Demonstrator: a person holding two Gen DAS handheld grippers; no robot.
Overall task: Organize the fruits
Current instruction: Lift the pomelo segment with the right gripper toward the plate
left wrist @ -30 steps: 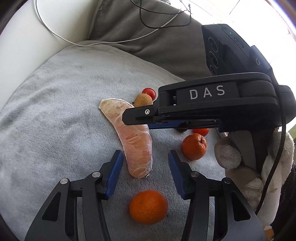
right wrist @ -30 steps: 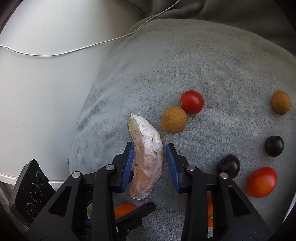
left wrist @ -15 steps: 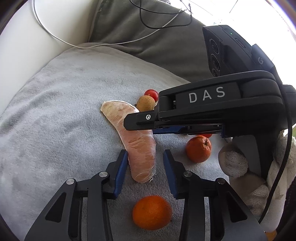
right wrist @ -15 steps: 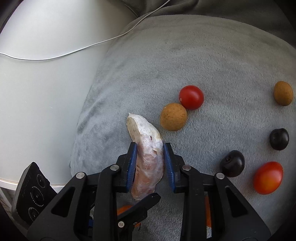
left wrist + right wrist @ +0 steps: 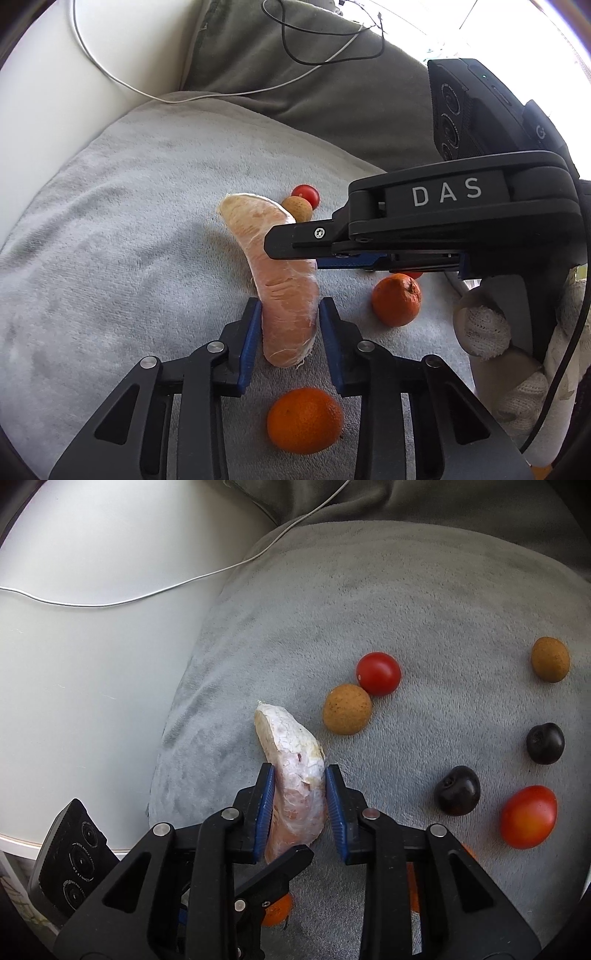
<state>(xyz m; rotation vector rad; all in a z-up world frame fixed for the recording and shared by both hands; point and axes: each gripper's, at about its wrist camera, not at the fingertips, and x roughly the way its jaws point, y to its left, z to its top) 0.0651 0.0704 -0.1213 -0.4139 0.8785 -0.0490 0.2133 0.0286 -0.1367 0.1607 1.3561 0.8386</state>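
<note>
A peeled pomelo segment (image 5: 280, 280) lies on a grey plush cushion (image 5: 122, 229). My left gripper (image 5: 289, 332) is shut on its near end. My right gripper (image 5: 300, 805) is shut on its middle, seen from the side in the left wrist view (image 5: 295, 240). The segment (image 5: 291, 764) shows between the right pads. Two tangerines (image 5: 303, 419) (image 5: 396, 300) lie near the left gripper. A red cherry tomato (image 5: 378, 674) and a brown longan (image 5: 346, 709) sit just beyond the segment.
Another longan (image 5: 550, 659), two dark plums (image 5: 457, 790) (image 5: 545, 743) and a red-orange tomato (image 5: 528, 816) lie to the right. A white sofa arm (image 5: 92, 664) with a white cable (image 5: 147, 592) borders the cushion's left. A dark green cushion (image 5: 314, 85) lies behind.
Both grippers have closed in on the pomelo segment from open and now grip it. The segment has shifted slightly with them.
</note>
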